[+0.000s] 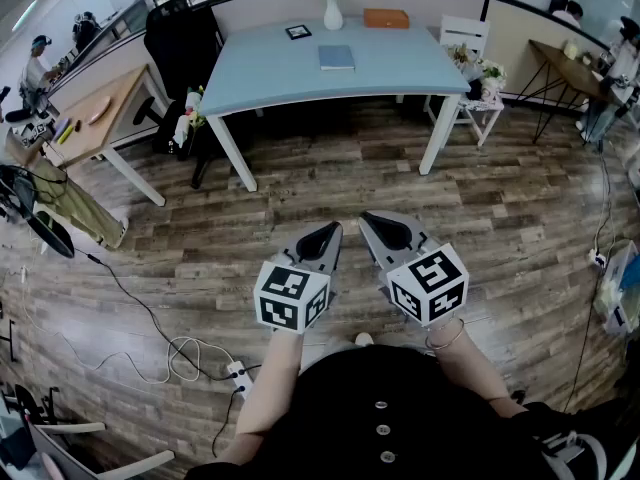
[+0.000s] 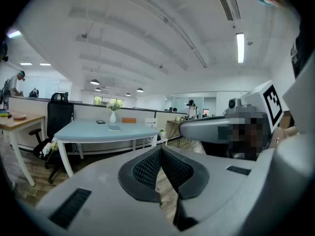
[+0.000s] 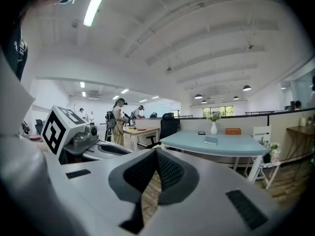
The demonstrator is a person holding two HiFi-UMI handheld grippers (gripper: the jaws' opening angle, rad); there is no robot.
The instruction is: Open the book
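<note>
A closed blue-grey book (image 1: 336,57) lies flat on the light blue table (image 1: 280,73) across the room. The left gripper view shows that book (image 2: 114,128) small and distant, and in the right gripper view the book (image 3: 210,140) rests on the table top (image 3: 231,146). My left gripper (image 1: 331,230) and right gripper (image 1: 367,219) hover side by side over the wooden floor, well short of the table. Both have their jaws shut with nothing between them. The left gripper's tip (image 2: 160,149) and the right gripper's tip (image 3: 156,152) both aim toward the table.
On the table stand a white vase with flowers (image 1: 333,10), an orange box (image 1: 386,18) and a small black frame (image 1: 298,32). A black office chair (image 1: 181,43) is at its left, a white chair (image 1: 466,38) at its right. A wooden desk (image 1: 95,118) stands left; cables and a power strip (image 1: 236,372) lie on the floor.
</note>
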